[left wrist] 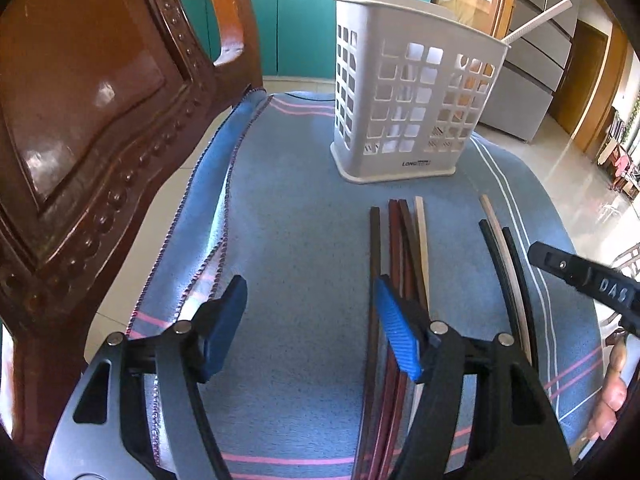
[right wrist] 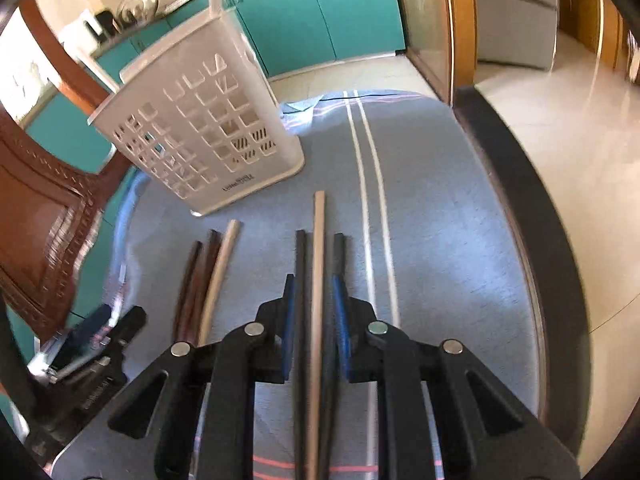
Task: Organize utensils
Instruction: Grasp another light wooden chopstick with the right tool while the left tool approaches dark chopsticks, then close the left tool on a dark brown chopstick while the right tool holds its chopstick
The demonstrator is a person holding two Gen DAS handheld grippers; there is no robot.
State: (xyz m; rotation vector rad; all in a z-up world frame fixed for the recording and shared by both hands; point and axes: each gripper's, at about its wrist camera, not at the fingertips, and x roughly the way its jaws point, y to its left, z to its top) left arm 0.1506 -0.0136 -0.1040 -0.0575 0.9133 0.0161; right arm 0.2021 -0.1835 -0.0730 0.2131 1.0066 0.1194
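A white slotted caddy (left wrist: 412,100) (right wrist: 200,132) stands on the blue striped cloth (left wrist: 288,208) and holds white chopsticks (left wrist: 536,24). Before it lie several dark brown chopsticks (left wrist: 396,240) (right wrist: 196,280) with a pale one (left wrist: 420,232) beside them. Further right are two black chopsticks and a tan chopstick (left wrist: 500,248) (right wrist: 319,240). My right gripper (right wrist: 314,304) is shut on these three, its blue pads against the black ones. My left gripper (left wrist: 312,320) is open over bare cloth, and its right finger (left wrist: 396,332) overlaps the brown chopsticks.
A carved wooden chair (left wrist: 88,120) stands close on the left. The table's dark rim (right wrist: 520,200) curves along the right, with tiled floor beyond. Teal cabinets (left wrist: 296,20) are behind. A person's fingers (left wrist: 612,400) show at the right edge.
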